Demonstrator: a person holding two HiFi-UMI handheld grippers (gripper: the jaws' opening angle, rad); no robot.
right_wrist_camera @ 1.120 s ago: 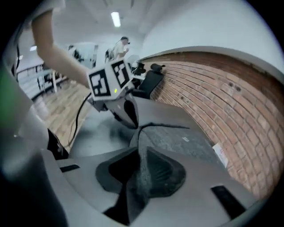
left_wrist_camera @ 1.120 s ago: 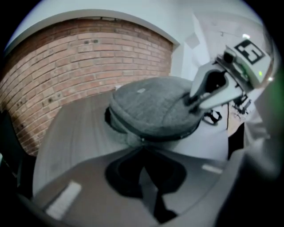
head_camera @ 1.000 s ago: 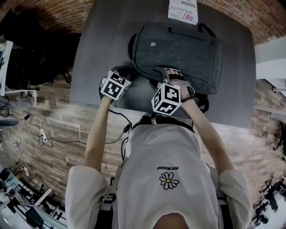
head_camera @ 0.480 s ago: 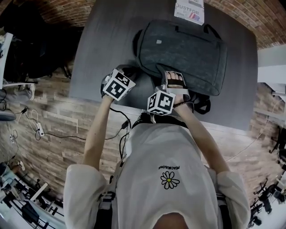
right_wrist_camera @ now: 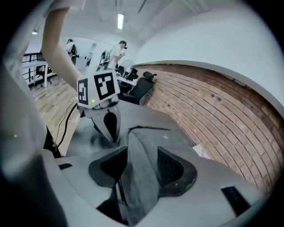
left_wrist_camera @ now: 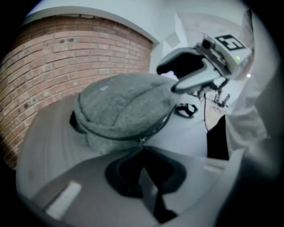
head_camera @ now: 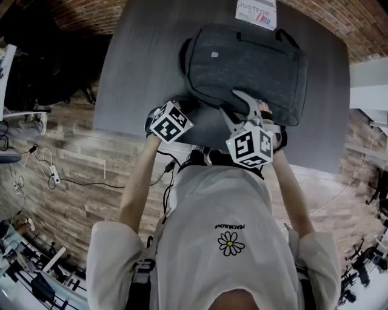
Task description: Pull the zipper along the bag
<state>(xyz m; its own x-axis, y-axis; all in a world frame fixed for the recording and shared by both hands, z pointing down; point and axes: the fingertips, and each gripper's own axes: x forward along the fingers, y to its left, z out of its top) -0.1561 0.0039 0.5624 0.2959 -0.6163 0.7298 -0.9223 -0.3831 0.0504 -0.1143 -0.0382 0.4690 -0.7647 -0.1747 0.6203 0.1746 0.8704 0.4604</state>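
Note:
A grey fabric bag point(head_camera: 248, 60) lies on the dark table point(head_camera: 139, 60). My left gripper point(head_camera: 183, 109) is at the bag's near left corner. In the left gripper view its jaws point(left_wrist_camera: 142, 148) are shut on the small metal zipper pull point(left_wrist_camera: 142, 140), and the zipper line point(left_wrist_camera: 155, 128) curves away along the bag's point(left_wrist_camera: 124, 106) edge. My right gripper point(head_camera: 237, 106) is on the bag's near edge, further right. Its jaws point(right_wrist_camera: 142, 155) are closing, with a raised fold of the bag's fabric point(right_wrist_camera: 141, 164) pinched between the pads.
A printed paper label point(head_camera: 256, 11) lies at the table's far edge. A black strap buckle point(left_wrist_camera: 186, 109) rests on the table by the bag. The table's near edge point(head_camera: 182, 142) runs just under both grippers. Cables trail over the wooden floor point(head_camera: 54, 175).
My right gripper has moved right along the bag's near edge and turned. The left gripper has shifted slightly to the right, still at the bag's corner.

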